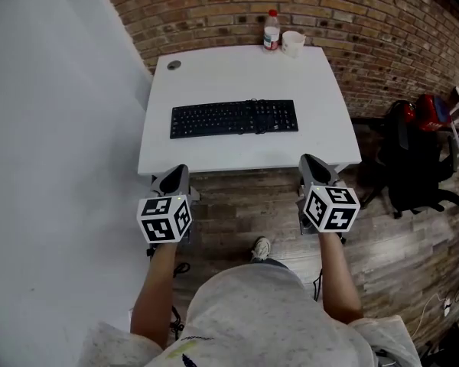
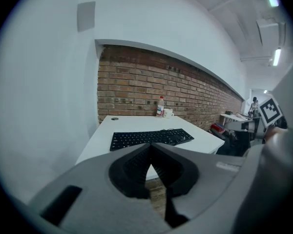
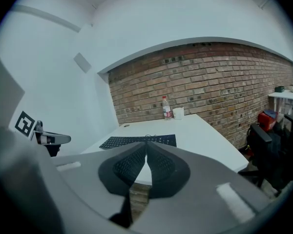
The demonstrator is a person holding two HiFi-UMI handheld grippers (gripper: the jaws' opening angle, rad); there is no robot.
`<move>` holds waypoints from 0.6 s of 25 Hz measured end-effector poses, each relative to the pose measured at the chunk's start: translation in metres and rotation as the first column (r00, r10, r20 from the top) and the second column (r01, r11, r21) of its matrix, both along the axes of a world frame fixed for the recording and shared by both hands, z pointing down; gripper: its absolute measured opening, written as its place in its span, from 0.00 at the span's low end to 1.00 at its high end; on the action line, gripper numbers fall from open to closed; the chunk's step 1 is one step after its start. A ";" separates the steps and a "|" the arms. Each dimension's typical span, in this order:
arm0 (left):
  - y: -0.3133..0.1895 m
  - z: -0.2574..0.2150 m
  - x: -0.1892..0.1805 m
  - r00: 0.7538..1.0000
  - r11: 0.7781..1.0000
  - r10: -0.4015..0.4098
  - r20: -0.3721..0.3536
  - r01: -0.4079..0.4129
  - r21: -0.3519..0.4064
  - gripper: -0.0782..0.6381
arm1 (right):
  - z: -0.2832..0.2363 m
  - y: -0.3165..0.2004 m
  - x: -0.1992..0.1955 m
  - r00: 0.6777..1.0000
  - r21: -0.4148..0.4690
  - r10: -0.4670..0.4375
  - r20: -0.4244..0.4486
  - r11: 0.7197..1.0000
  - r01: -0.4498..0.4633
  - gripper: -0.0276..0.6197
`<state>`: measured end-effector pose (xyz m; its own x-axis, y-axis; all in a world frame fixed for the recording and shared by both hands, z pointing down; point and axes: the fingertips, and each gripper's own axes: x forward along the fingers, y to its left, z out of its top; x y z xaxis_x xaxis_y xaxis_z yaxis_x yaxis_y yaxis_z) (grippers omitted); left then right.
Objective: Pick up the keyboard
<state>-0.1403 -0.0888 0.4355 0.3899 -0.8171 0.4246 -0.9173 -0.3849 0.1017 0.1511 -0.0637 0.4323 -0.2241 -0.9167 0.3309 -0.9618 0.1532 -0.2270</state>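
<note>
The black keyboard [image 1: 234,118] lies flat, its long axis parallel to the table's [image 1: 214,153] near edge. Just off that edge hover the left claw [image 1: 174,177] and right claw [image 1: 312,164], both closed on nothing.

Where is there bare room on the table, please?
Free: the strip between the black keyboard and the near edge of the white table, and the band behind it. Crowded: the far edge, by the red-capped plastic bottle and white cup.

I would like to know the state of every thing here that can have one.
Left tongs: shut, empty.
Right tongs: shut, empty.
Keyboard: lying flat on the table, untouched.
Bottle: upright, cap on.
Cup: upright, beside the bottle.
</note>
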 end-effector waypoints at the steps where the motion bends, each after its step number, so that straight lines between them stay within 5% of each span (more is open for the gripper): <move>1: -0.004 0.000 0.003 1.000 1.000 -0.007 0.002 0.007 0.001 0.10 | 0.001 -0.005 0.003 1.000 -0.002 -0.008 0.006 1.000 0.008 0.06; 15: -0.024 0.009 0.018 0.993 0.993 -0.120 0.011 0.120 -0.011 0.10 | 0.007 -0.047 0.031 0.996 -0.001 -0.089 0.028 0.996 0.089 0.06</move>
<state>-0.1227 -0.1124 0.4450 0.2845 -0.8528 0.4379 -0.9580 -0.2706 0.0954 0.1825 -0.1103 0.4390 -0.3136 -0.8919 0.3259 -0.9378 0.2370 -0.2537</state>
